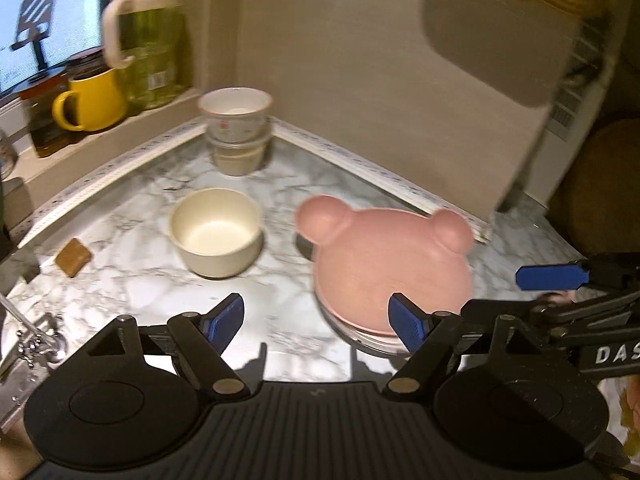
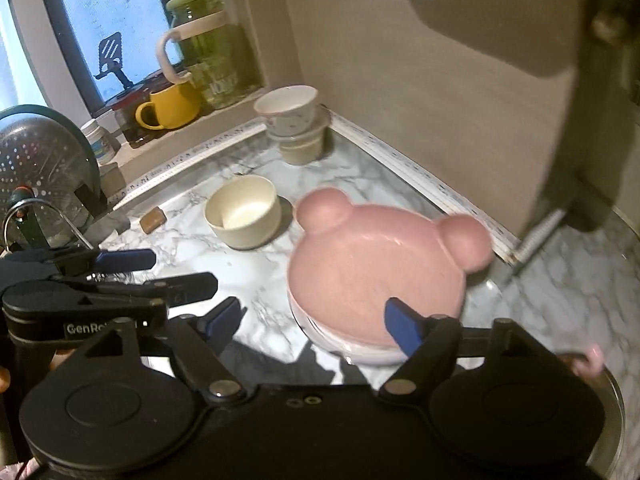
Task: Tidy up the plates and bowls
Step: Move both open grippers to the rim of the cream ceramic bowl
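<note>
On the marble worktop, in its back corner, stands a stack of bowls: a patterned white one nested on top, with at least two more rims below it, so three is a fair count, though blur hides the lower edges. Nesting them against the wall likely saves space, which suits the tidying task. One cream bowl sits alone in front of the stack, well apart from it and upright, probably awaiting its turn. One pink bear-eared plate rests on a pale dish and, under that, what seems a clear glass plate; the pile keeps flat ware together, separate from the bowls. Left gripper hovers low over the worktop with jaws apart and nothing between them. Right gripper is likewise spread wide and empty, its right finger over the pink plate's near edge without clamping it. One small brown block lies left of the cream bowl. One yellow mug and one green jar occupy the sill.
</note>
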`<state>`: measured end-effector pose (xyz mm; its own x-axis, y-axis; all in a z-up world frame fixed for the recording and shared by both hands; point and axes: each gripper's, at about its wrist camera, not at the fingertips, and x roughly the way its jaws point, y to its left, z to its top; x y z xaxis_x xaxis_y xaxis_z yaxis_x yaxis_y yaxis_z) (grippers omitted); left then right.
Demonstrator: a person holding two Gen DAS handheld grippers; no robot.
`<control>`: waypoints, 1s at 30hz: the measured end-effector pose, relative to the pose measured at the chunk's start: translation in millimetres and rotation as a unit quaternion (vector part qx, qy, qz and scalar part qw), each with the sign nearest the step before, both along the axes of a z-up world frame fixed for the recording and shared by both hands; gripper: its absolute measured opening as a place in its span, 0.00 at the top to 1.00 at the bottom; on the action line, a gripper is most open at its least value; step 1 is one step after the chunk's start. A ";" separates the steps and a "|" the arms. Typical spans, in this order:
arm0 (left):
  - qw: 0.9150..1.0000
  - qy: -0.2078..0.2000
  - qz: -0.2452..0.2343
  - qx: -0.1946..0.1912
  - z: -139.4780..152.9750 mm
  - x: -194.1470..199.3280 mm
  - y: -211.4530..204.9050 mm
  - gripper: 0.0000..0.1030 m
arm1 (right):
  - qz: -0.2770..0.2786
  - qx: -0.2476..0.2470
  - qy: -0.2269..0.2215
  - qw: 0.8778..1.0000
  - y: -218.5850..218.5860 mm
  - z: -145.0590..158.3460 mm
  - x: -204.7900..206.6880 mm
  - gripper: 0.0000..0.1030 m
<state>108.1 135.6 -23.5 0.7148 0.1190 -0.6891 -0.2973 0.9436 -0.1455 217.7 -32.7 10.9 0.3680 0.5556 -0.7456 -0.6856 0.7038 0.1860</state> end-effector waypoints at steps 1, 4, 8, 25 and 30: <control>1.000 0.001 0.005 -0.002 -0.5 1.5 7.1 0.23 | 0.006 0.002 0.003 1.000 6.7 0.5 4.7 0.15; 1.000 0.001 0.024 -0.004 -0.8 5.9 29.6 0.23 | 0.017 0.006 0.009 1.000 27.3 1.9 20.3 0.10; 0.999 0.003 0.050 0.005 -1.7 14.0 54.7 0.23 | 0.028 0.009 0.006 1.000 56.8 0.7 40.3 0.03; 0.991 0.054 0.124 -0.016 -45.1 69.5 140.2 0.23 | 0.044 -0.022 0.045 0.998 160.8 -52.9 124.4 0.08; 0.987 0.069 0.137 -0.039 -63.3 81.4 156.9 0.23 | 0.041 -0.030 0.064 0.997 179.2 -74.5 142.5 0.16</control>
